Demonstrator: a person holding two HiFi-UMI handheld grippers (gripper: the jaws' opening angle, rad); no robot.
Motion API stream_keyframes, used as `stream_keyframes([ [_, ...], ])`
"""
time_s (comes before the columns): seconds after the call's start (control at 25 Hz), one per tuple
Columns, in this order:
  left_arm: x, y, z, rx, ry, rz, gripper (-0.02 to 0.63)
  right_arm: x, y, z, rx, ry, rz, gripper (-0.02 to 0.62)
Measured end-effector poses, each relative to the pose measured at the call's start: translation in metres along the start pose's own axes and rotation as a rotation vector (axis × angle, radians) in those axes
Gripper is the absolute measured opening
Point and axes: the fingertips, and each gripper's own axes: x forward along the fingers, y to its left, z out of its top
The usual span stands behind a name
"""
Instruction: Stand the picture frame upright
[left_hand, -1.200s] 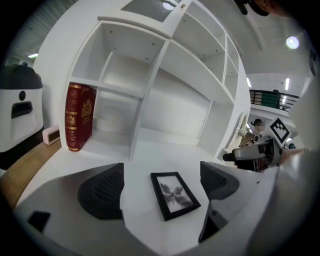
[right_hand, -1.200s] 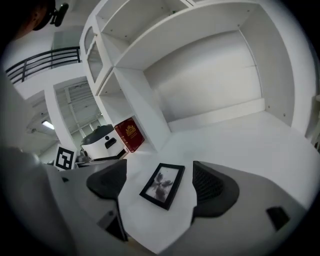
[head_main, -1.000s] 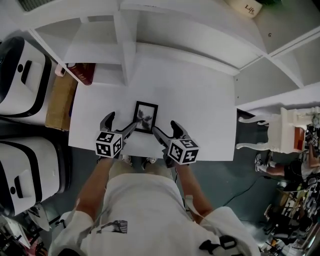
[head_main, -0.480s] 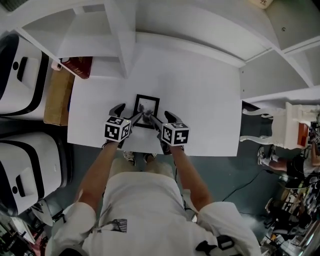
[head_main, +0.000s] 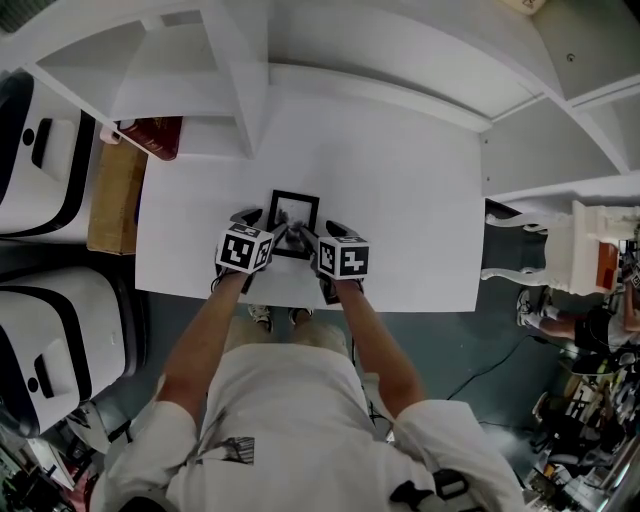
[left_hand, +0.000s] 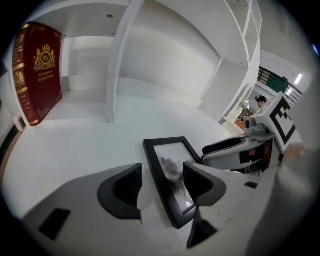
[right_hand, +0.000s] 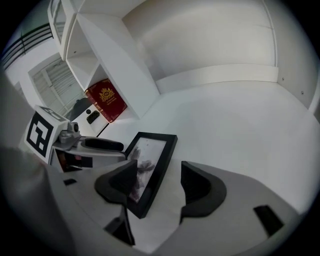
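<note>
Black picture frame (head_main: 295, 212) lies flat on the white table (head_main: 420, 210) as my left gripper (left_hand: 161, 186) and right gripper (right_hand: 157, 187) straddle its side rails, jaws just closing, nothing pinched yet. Next, I reckon: clamp both rails, tilt it upright.

Both bare arms, the left arm (head_main: 197, 338) and the right arm (head_main: 372, 335), reach from the lower middle of the head view toward its centre and draw close together. The left gripper (left_hand: 162, 186) and right gripper (right_hand: 156, 186) tilt downward, marker cubes side by side, tips angled toward each other. The jaws of each have just been closing but stand apart. One side edge of the frame (head_main: 295, 211) lies between each pair, with a gap to the pads.
</note>
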Motion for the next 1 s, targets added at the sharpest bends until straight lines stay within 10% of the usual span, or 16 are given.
stream_keyframes([
  [1.0, 0.012, -0.003, -0.008, -0.011, 0.094, 0.029, 0.170, 0.009, -0.001, -0.005, -0.009, 0.075, -0.025, 0.250],
])
